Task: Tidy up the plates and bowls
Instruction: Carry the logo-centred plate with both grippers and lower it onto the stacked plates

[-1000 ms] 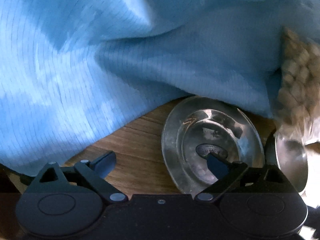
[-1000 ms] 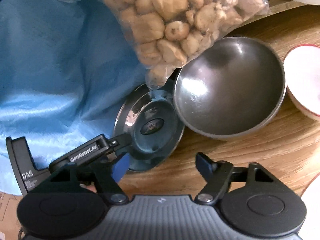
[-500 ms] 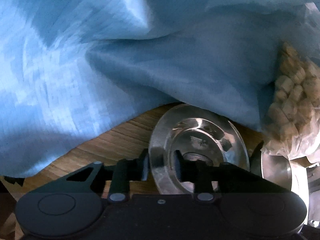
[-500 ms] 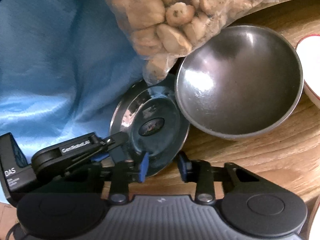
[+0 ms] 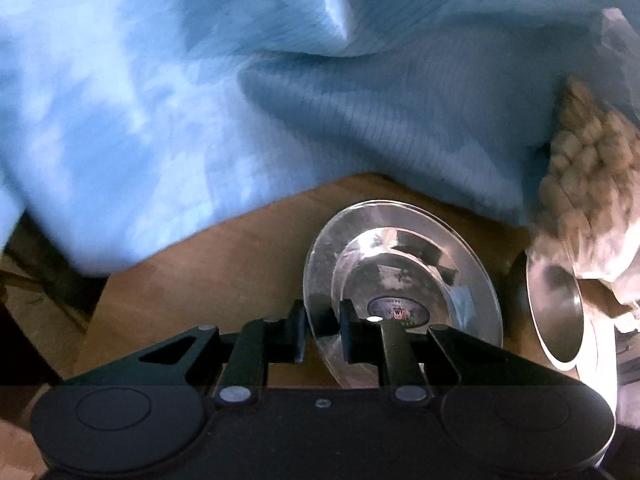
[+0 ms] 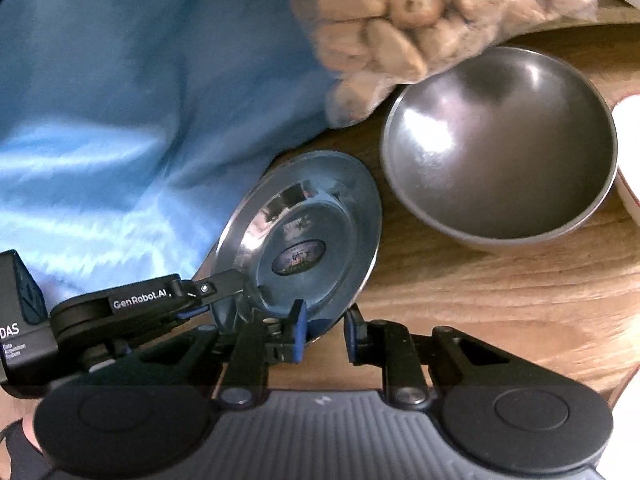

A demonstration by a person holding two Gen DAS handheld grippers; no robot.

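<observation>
Steel plate (image 6: 312, 232), small and shiny, with a sticker at its centre, sits on the wooden tabletop (image 6: 500, 300) at the edge of a crumpled blue cloth (image 6: 120, 120) and appears tipped up on one side. Left tool (image 5: 322, 330): fingers closed on the plate's near rim, one pad inside, one outside. Right tool (image 6: 326, 334): jaws closing over the same plate's rim at another point, the rim between the pads; full contact cannot be confirmed. Steel bowl (image 6: 500, 148): empty, upright on the tabletop just beside the plate, apart from it, untouched. White dish with a red rim (image 6: 628, 184): partly in view at the right edge, beyond the bowl. Clear bag of biscuits (image 6: 420, 20): lies against the cloth, overhanging the bowl's far rim. Progress, as judged: early; nothing is stacked or grouped, the plate is only just gripped, and the bowl and the white dish remain to be sorted.
</observation>
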